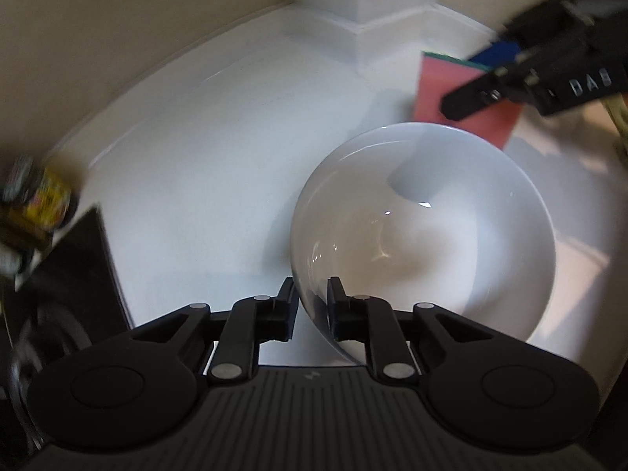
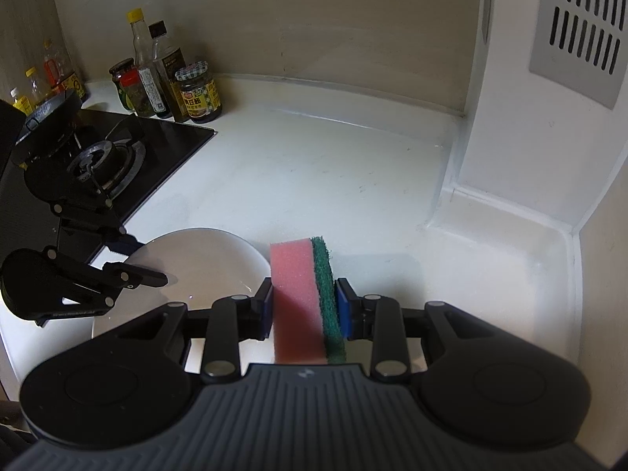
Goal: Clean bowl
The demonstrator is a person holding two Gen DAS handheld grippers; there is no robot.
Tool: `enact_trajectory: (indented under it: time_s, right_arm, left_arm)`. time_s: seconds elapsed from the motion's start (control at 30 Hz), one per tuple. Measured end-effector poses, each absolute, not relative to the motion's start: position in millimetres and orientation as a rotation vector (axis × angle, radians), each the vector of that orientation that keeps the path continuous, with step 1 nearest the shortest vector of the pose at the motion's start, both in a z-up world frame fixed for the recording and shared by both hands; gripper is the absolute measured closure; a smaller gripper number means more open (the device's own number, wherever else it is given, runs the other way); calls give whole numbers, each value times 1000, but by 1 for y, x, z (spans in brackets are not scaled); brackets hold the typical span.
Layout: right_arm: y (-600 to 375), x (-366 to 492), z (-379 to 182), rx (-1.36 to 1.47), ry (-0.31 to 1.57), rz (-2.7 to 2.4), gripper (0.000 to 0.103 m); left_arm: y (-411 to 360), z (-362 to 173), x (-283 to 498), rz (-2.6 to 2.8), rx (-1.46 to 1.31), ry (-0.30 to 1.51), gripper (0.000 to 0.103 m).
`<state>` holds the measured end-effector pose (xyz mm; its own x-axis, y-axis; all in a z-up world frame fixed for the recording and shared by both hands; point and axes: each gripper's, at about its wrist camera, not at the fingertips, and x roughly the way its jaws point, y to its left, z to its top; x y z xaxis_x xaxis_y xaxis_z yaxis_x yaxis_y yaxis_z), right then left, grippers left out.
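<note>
A white bowl [image 1: 431, 243] rests on the white counter [image 1: 204, 180]. My left gripper [image 1: 310, 302] straddles its near rim, one finger outside and one inside. A small gap shows between the pads and the rim, so the jaws stand open around it. The right wrist view has the bowl [image 2: 204, 259] at lower left with the left gripper [image 2: 147, 259] over its left edge. My right gripper [image 2: 304, 286] is shut on a pink sponge [image 2: 294, 274] with a green scouring side, held upright beside the bowl's far right edge. In the left wrist view the sponge [image 1: 431, 78] hangs just beyond the bowl in the right gripper [image 1: 471, 78].
A black gas hob [image 2: 106, 157] with a pan lies left of the bowl. Several sauce bottles and jars [image 2: 172, 78] stand behind it against the wall. A white column with a vent grille [image 2: 577, 31] bounds the counter [image 2: 314, 180] on the right.
</note>
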<state>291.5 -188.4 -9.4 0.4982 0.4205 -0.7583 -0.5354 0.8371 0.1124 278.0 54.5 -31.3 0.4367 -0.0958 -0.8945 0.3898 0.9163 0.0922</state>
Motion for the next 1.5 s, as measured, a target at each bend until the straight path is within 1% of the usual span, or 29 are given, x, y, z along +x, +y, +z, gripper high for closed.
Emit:
enact_trajectory:
  time_s: [0.13, 0.2, 0.4, 0.67, 0.8, 1.03, 1.13, 1.2, 1.5]
  right_arm:
    - [-187, 290, -10, -140, 874, 588, 75]
    - [-186, 290, -10, -146, 874, 593, 75]
    - [-183, 285, -9, -173, 882, 613, 75]
    - [-183, 295, -9, -159, 884, 631, 75]
    - [-179, 294, -9, -175, 880, 636, 75]
    - [-191, 289, -10, -121, 869, 630, 75]
    - [-191, 284, -10, -121, 868, 629, 75]
    - [-189, 282, -9, -136, 868, 634, 75]
    - [-177, 290, -9, -179, 864, 638, 75]
  left_arm:
    - [58, -33, 269, -214, 166, 1123, 85]
    - [55, -34, 267, -198, 165, 1125, 84]
    - [44, -37, 274, -275, 348, 1111, 85]
    - [35, -38, 284, -472, 514, 1078, 83]
    - [35, -38, 291, -395, 446, 1096, 83]
    - [46, -40, 277, -181, 170, 1102, 83]
    - [49, -43, 275, -180, 143, 1106, 83]
    - [47, -43, 277, -206, 186, 1109, 88]
    - [30, -44, 280, -430, 572, 1038, 78]
